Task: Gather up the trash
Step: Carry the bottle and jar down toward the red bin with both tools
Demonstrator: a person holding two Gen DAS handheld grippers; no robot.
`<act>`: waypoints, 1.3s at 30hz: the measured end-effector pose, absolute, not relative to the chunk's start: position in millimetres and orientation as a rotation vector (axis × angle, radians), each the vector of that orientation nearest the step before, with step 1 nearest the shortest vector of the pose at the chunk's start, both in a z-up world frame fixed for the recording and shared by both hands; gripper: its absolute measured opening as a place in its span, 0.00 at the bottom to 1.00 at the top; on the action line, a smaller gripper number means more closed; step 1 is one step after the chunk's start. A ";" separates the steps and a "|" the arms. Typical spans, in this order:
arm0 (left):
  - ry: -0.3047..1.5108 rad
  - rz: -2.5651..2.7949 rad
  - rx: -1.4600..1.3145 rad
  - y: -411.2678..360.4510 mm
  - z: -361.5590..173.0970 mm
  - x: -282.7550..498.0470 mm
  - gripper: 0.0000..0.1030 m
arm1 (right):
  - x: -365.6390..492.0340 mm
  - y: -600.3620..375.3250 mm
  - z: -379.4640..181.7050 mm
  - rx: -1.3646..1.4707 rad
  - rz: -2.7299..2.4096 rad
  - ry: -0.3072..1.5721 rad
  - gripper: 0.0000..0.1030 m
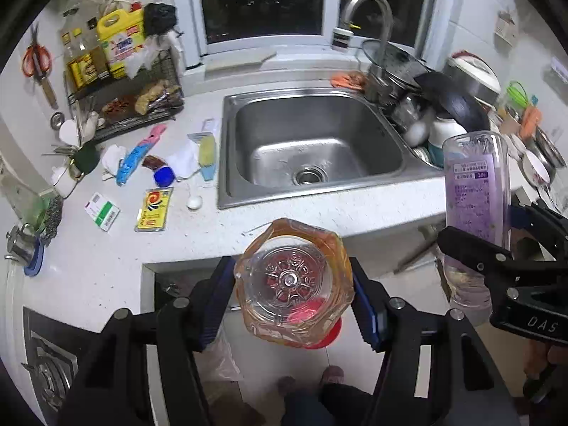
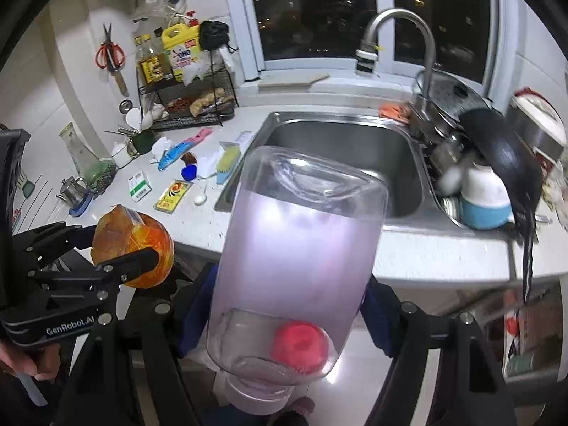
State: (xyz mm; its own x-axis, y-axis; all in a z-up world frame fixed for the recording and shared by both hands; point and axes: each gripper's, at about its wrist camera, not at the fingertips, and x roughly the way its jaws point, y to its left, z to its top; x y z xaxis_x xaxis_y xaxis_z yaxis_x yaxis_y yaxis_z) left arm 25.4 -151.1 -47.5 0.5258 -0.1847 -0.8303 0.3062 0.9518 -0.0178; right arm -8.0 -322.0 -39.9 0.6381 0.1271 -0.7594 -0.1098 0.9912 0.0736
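Observation:
My left gripper (image 1: 294, 301) is shut on a clear orange-labelled plastic bottle (image 1: 293, 285) with a red cap, held bottom-up in front of the counter edge; it also shows in the right wrist view (image 2: 131, 245). My right gripper (image 2: 284, 298) is shut on a clear purple-labelled bottle (image 2: 298, 248) with a white cap, held upside down; it also shows in the left wrist view (image 1: 475, 198). Small litter lies on the white counter (image 1: 117, 259): a yellow packet (image 1: 154, 209), a green-white box (image 1: 103, 211), a blue wrapper (image 1: 131, 163), a blue cap (image 1: 164, 175), tissues (image 1: 113, 156).
A steel sink (image 1: 312, 149) with a tall faucet (image 1: 376, 17) sits mid-counter. Stacked pots and dishes (image 1: 436, 106) crowd its right side. A wire rack with bottles (image 1: 117, 81) stands at the back left. A stove (image 1: 46, 365) is at lower left.

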 end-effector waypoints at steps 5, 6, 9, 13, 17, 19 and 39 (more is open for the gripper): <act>0.999 -0.355 0.144 -156.0 -60.8 20.9 0.58 | -21.5 -330.4 -54.2 0.049 0.080 0.895 0.70; 1.009 -0.366 0.148 -155.7 -66.5 21.7 0.58 | -22.6 -331.3 -58.7 0.059 0.068 0.904 0.70; 1.041 -0.402 0.175 -159.2 -82.9 21.4 0.58 | -24.9 -331.4 -71.7 0.069 0.042 0.931 0.69; 1.075 -0.425 0.207 -162.2 -112.4 22.2 0.58 | -24.0 -328.9 -94.5 0.069 0.022 0.963 0.69; 1.107 -0.425 0.211 -165.5 -151.6 27.3 0.58 | -17.9 -330.0 -130.4 0.078 0.033 1.010 0.69; 1.126 -0.431 0.207 -167.7 -176.7 29.4 0.58 | -13.7 -330.9 -155.5 0.079 0.047 1.038 0.69; 1.227 -0.424 0.183 -189.9 -544.2 57.0 0.58 | 29.9 -365.9 -489.3 0.064 0.137 1.119 0.69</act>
